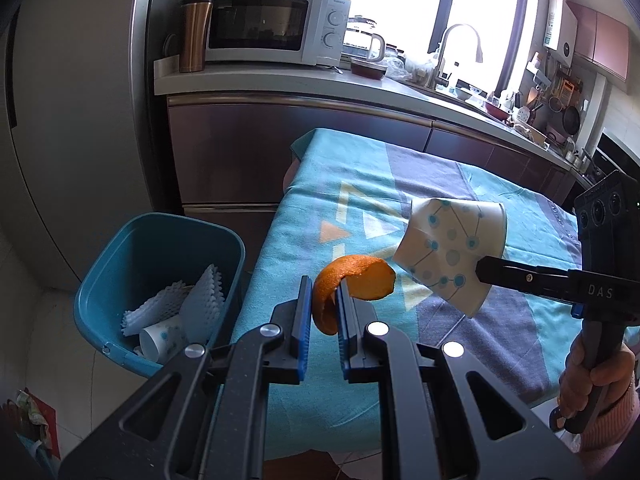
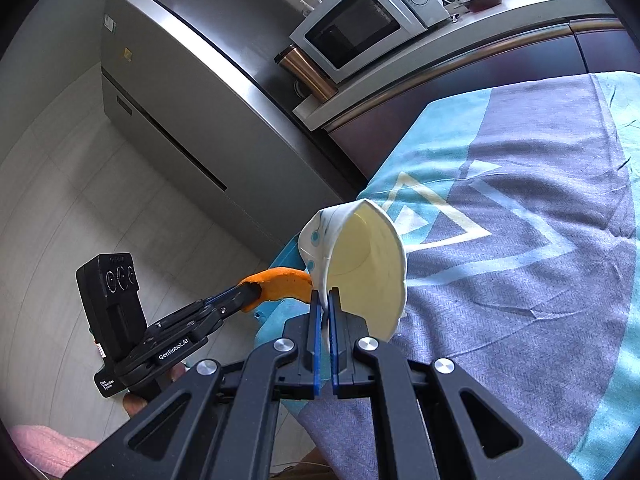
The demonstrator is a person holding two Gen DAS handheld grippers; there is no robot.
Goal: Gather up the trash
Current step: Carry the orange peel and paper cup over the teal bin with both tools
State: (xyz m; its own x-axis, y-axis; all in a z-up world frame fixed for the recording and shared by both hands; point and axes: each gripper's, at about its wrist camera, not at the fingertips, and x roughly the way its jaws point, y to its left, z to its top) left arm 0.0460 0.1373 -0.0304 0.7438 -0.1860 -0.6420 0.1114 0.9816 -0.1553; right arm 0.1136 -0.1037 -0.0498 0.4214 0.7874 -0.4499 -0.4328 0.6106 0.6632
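Overhead, left tool (image 1: 325, 294) clamped on orange peel (image 1: 352, 284), right tool (image 2: 325, 300) on crumpled paper cup (image 2: 368, 264).

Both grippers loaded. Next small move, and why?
Probably carry the left gripper leftward over the blue bin: it pinches the orange peel above the table edge, with the bin just beside and below. The right gripper holds the crushed paper cup.

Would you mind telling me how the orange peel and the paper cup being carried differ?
The orange peel is a small, curled orange strip; the paper cup is larger, white with blue dots, and crumpled. The peel sits in the left gripper; the cup is pinched by its rim in the right gripper. Both are held above the tablecloth, near the bin.
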